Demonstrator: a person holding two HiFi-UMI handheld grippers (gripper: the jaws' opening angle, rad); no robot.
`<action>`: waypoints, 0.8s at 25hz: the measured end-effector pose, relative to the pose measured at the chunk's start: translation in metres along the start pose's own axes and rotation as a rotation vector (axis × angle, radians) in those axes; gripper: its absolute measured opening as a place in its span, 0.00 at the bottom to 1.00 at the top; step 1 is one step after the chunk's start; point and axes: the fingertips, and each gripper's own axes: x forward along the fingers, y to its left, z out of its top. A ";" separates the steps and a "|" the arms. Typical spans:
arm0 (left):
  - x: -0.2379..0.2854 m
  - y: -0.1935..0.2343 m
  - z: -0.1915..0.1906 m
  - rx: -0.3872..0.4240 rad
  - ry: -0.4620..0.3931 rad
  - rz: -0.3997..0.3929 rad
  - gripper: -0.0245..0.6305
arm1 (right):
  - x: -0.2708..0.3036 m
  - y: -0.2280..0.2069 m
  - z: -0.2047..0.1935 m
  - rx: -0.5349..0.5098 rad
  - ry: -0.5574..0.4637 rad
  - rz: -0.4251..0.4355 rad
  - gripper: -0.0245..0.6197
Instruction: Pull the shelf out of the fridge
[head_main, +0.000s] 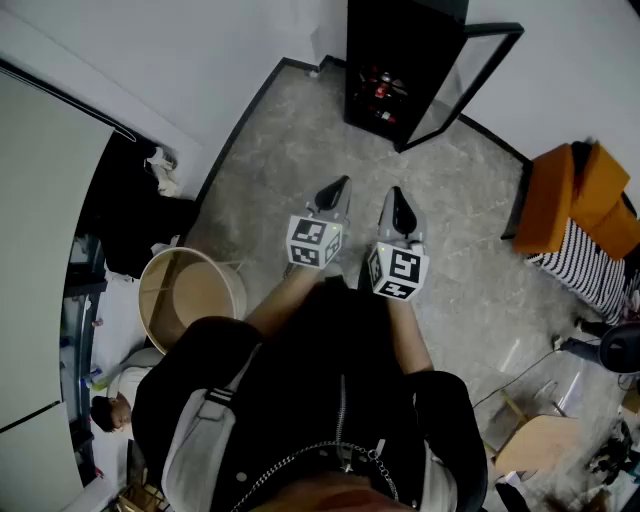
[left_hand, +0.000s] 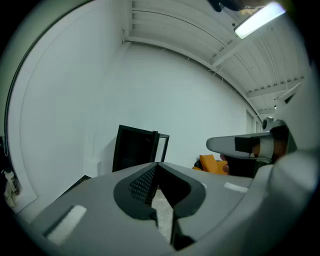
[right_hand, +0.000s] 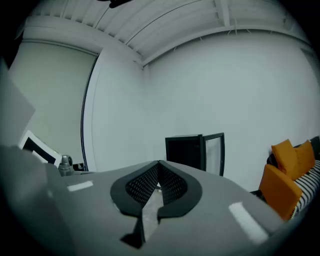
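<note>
Standing well back from fridge (head_main: 385, 55), door (head_main: 470, 75) already open, person holds left gripper (head_main: 342, 183) and right gripper (head_main: 397, 192) side by side, jaws closed, empty, aimed ahead for approach; shelf (head_main: 376, 103) inside, untouched.

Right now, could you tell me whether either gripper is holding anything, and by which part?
Nothing is held: the left gripper and right gripper are both shut and empty, well short of the black fridge.

head view: steeply down | both gripper views: level, forward | shared: distant fridge (head_main: 400, 40)
</note>
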 end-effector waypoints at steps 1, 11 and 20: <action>0.001 0.000 0.000 -0.001 0.000 0.000 0.05 | 0.001 -0.001 -0.001 0.005 -0.002 0.000 0.03; 0.001 0.005 -0.009 -0.012 0.017 0.000 0.05 | 0.004 -0.001 -0.016 0.016 0.022 -0.002 0.03; 0.039 -0.007 -0.002 -0.032 0.031 -0.033 0.05 | 0.046 -0.023 -0.002 0.040 0.050 0.031 0.03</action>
